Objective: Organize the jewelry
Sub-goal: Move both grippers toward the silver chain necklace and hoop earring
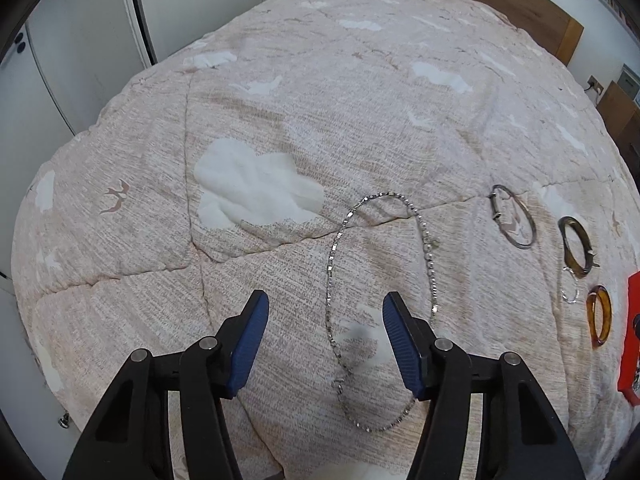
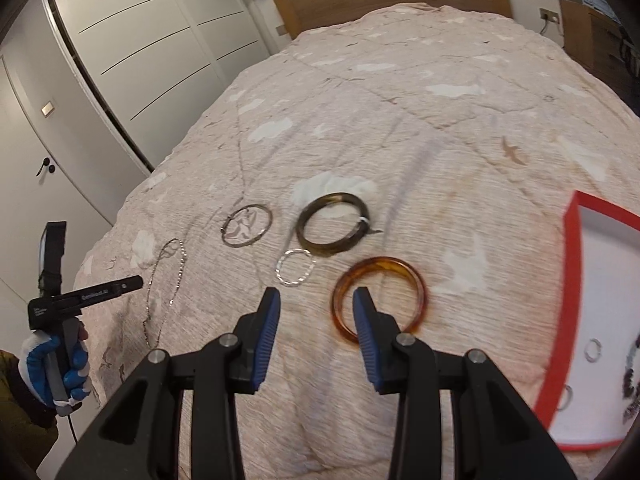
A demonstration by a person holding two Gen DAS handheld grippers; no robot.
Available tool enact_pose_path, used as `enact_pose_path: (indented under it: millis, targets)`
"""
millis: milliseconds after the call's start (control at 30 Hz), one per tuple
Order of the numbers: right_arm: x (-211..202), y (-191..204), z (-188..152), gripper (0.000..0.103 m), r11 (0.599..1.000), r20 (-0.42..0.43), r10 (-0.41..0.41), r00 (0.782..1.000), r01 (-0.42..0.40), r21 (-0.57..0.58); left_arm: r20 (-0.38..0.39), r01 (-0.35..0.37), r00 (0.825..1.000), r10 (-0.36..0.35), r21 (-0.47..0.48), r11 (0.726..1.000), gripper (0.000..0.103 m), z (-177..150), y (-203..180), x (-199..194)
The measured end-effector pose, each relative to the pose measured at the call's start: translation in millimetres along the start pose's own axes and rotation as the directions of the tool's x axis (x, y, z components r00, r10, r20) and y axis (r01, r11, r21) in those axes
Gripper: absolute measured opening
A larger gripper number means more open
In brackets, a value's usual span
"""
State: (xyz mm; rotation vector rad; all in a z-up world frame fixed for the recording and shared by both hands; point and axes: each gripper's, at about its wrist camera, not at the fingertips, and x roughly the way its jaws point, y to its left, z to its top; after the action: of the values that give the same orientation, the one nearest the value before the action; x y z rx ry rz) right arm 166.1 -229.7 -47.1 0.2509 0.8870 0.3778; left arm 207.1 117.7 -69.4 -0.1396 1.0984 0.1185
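Between the blue pads of the left gripper [image 1: 325,312] part of the silver chain necklace [image 1: 382,300] is seen: its left strand runs down through the gap, nearer the right pad, its lower loop passes under that pad's tip, and the rest loops away ahead of the jaws on the pink quilt [image 1: 280,80]. The jaws are spread partway, nothing is pinched, and contact of the pads with the chain cannot be told. Ahead and to the right of these jaws a thin metal bangle [image 1: 514,216], a dark bangle [image 1: 576,246], a small silver ring [image 1: 570,290] and an amber bangle [image 1: 600,316] are laid in a row, well apart from the pads; the edge of a red box [image 1: 632,332] is cut off at the far right.

At the right gripper [image 2: 316,298] the amber bangle [image 2: 380,298] is found just at the right pad, whose tip overlaps the bangle's near-left rim; touching cannot be told because of blur. These jaws are set moderately apart and nothing is gripped. Just ahead of the gap lies the small silver ring [image 2: 295,267], beyond it the dark bangle [image 2: 334,224] and thin metal bangle [image 2: 247,225]. To the right a red-rimmed white tray [image 2: 572,280] is seen. Far left, the necklace [image 2: 166,288] and the left gripper's body, held in a gloved hand [image 2: 54,364], are visible
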Motion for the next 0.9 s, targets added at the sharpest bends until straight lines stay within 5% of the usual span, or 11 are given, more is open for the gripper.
enact_pose_path:
  millis: [900]
  targets:
    - [114,37,12,0.035,0.994,-0.159,0.028,0.987,-0.045,-0.1,-0.073,0.098,0.992,-0.1,-0.04,0.994,0.053,4,16,56]
